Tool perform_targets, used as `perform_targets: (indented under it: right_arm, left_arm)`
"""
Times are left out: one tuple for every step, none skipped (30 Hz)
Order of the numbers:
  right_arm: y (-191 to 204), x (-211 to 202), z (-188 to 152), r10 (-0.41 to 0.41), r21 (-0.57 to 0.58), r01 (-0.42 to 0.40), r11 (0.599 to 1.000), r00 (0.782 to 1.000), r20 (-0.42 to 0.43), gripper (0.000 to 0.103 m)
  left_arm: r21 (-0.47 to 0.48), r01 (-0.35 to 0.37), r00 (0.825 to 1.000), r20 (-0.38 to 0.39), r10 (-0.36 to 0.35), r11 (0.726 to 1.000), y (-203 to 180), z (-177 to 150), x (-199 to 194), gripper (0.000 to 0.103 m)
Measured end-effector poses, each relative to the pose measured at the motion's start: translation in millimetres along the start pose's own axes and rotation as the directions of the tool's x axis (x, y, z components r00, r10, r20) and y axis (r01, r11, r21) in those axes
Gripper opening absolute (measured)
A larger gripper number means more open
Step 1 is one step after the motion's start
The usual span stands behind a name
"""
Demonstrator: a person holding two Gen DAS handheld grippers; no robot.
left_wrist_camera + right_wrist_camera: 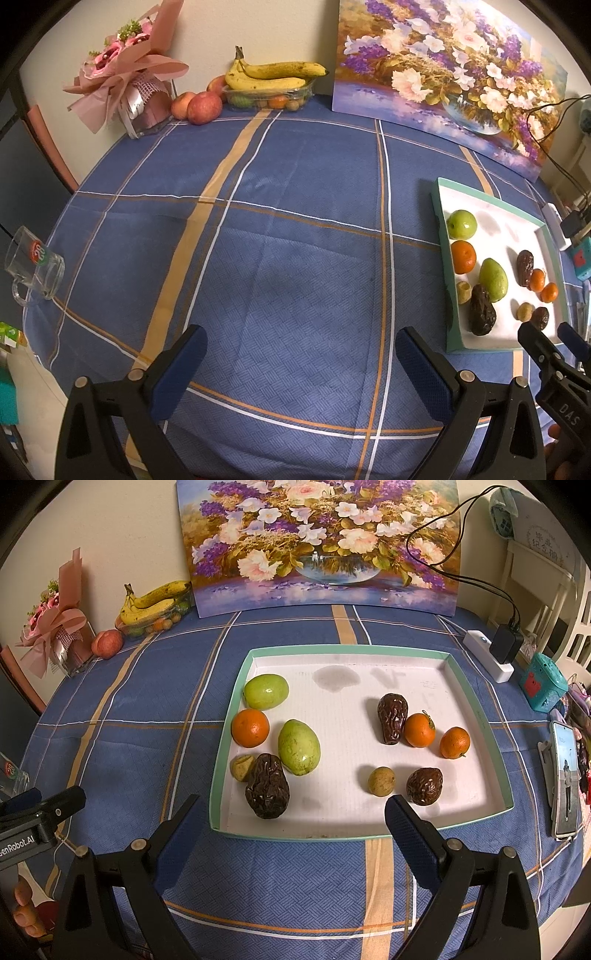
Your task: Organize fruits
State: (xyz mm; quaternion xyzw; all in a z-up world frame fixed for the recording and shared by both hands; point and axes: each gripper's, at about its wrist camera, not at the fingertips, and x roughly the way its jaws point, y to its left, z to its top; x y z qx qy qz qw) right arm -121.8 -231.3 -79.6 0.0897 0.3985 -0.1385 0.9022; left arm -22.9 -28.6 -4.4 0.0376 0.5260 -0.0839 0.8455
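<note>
My left hand-held gripper (301, 363) wide open, empty, frame bottom; right hand-held gripper (293, 821) same, tray (476, 698) of fruit frame centre.

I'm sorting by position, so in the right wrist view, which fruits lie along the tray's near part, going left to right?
Small tan fruit → large wrinkled dark fruit → small round tan fruit → smaller wrinkled dark fruit, all inside the tray.

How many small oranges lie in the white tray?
3: one orange at the left wall of the tray, two oranges on the right. None seems hidden.
</note>
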Motion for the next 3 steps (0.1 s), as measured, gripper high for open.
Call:
perform_targets:
  right_arm:
    - [-0.1, 0.0, -0.2, 0.000, 0.000, 0.000, 1.000, 1.000, 0.000, 0.097]
    - [0.0, 0.1, 0.1, 0.000, 0.000, 0.000, 1.000, 1.000, 0.000, 0.097]
    - [0.0, 0.1, 0.2, 0.001, 0.000, -0.001, 1.000, 1.000, -0.001, 0.097]
  left_arm:
    - [0.000, 0.000, 1.000, 0.000, 0.000, 1.000, 0.9, 0.1, -0.1, 0.103]
    - [0.000, 0.000, 1.000, 0.000, 0.000, 1.000, 0.3, 0.1, -0.3, 0.103]
    - [0.000, 0.000, 1.000, 0.000, 0.000, 1.000, -0.1, 0.1, -0.2, 0.103]
